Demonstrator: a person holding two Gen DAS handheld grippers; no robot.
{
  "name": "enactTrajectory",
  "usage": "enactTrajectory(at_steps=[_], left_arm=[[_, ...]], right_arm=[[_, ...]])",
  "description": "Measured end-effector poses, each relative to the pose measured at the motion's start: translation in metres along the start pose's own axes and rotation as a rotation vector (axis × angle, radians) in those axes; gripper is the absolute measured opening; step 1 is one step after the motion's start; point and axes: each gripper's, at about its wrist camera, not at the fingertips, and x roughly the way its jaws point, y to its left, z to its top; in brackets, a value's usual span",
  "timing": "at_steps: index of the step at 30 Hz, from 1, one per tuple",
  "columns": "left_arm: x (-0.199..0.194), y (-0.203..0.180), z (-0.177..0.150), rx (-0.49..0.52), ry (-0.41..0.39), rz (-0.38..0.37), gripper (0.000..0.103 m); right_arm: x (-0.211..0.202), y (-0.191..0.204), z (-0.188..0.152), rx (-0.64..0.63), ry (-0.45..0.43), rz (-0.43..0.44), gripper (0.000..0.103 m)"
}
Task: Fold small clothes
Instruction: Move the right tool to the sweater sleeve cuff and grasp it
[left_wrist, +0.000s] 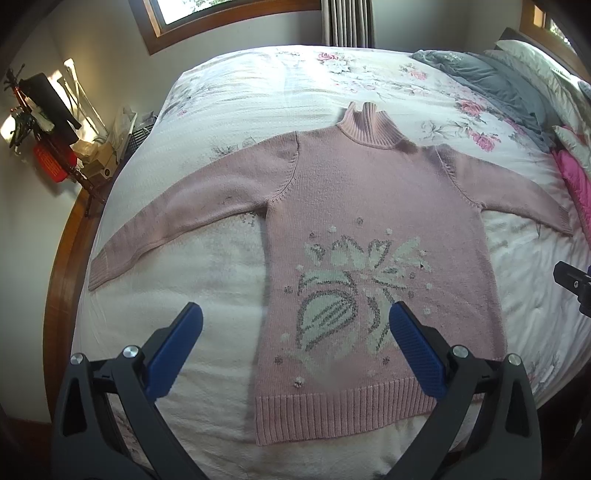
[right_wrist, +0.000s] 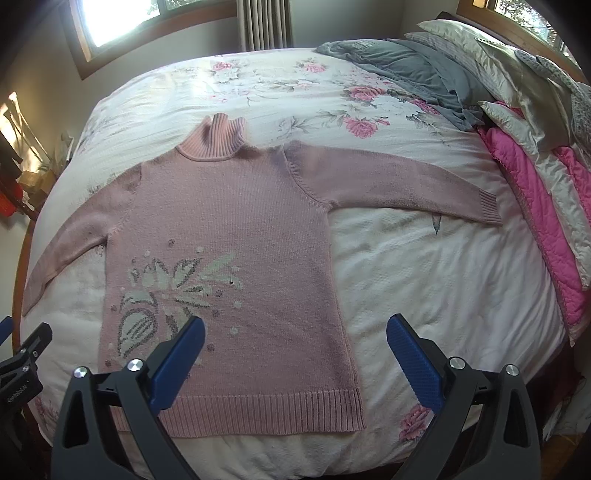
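Pink knitted turtleneck sweater (left_wrist: 369, 206) with a white and silver flower pattern on the front is lying flat and face up on the white floral quilted bedspread (left_wrist: 258, 92), both sleeves spread out to the sides and the ribbed hem closest to me. Nothing folded yet as far as I can see.

My left gripper (left_wrist: 295, 336) has its blue-padded fingers spread wide, holding nothing, hovering above the lower left part of the sweater. Its right finger sits over the flower pattern, while the left finger (left_wrist: 177, 347) is over bare bedspread beside the sweater's edge. I can't tell whether either is touching the fabric.

My right gripper (right_wrist: 295, 343) is wide apart too and empty. Its left finger is over the sweater body near the hem, and the right one is over bedspread off the sweater's right side. From the right wrist camera the sweater (right_wrist: 229, 229) sits left of centre, with its right sleeve (right_wrist: 406, 184) stretching toward the pile of bedding.

That pile is at the head of the bed: a crumpled grey blanket (right_wrist: 413, 70), a bright pink quilted cover (right_wrist: 535, 206) and cream pillows (right_wrist: 476, 40). A wooden-framed window (left_wrist: 221, 14) is on the far wall, and a cluttered wooden side table (left_wrist: 55, 147) stands off the left side of the bed.
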Motion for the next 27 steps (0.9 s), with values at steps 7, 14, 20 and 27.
enactTrajectory(at_steps=[7,14,20,27], left_arm=[[0.0,0.0,0.0,0.0,0.001,-0.001,0.1],[0.004,0.001,-0.001,0.008,0.005,-0.007,0.1],[0.022,-0.009,0.002,0.036,0.013,-0.044,0.1],[0.042,-0.056,0.028,0.052,0.032,-0.058,0.1]], right_arm=[[0.0,0.001,0.0,-0.001,-0.002,-0.002,0.099],[-0.001,0.002,-0.004,0.013,-0.01,-0.003,0.099],[0.008,-0.015,-0.012,0.023,-0.009,0.01,0.099],[0.033,-0.112,0.014,0.162,0.008,-0.011,0.099]])
